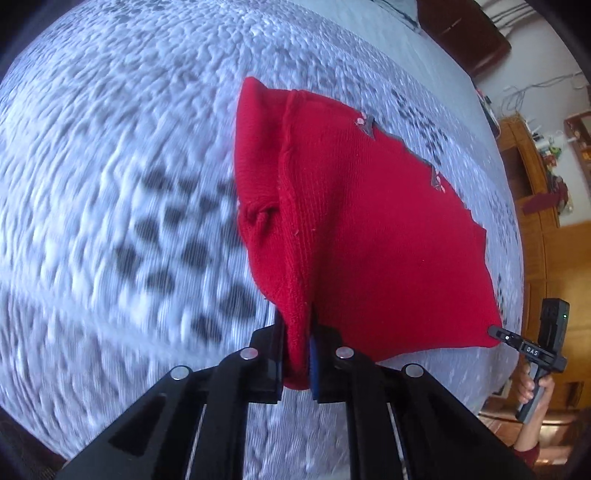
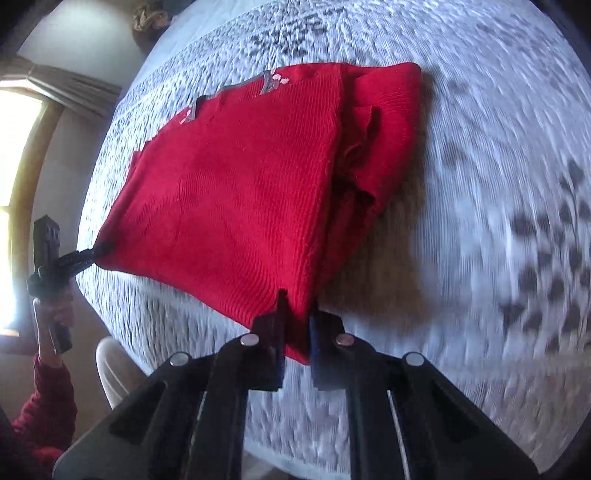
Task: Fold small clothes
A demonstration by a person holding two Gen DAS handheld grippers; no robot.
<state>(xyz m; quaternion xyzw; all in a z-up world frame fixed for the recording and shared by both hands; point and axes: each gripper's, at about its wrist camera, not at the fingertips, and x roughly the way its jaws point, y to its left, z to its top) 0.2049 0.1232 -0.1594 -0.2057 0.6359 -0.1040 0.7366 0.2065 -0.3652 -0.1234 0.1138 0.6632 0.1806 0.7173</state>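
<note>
A red knit garment (image 1: 369, 229) hangs stretched above the patterned white bedspread (image 1: 110, 184), its far part resting on the bed. My left gripper (image 1: 297, 325) is shut on one near corner of it. My right gripper (image 2: 297, 317) is shut on the other near corner of the same garment (image 2: 236, 192). Each gripper shows in the other's view: the right one (image 1: 496, 330) at the garment's far right corner, the left one (image 2: 94, 254) at its left corner. A folded sleeve (image 2: 384, 122) lies under the right side.
The bedspread (image 2: 480, 166) fills most of both views and is blurred. A dark headboard (image 1: 461, 33) and wooden furniture (image 1: 528, 184) stand beyond the bed. A bright window (image 2: 14, 155) with a curtain is at the left of the right wrist view.
</note>
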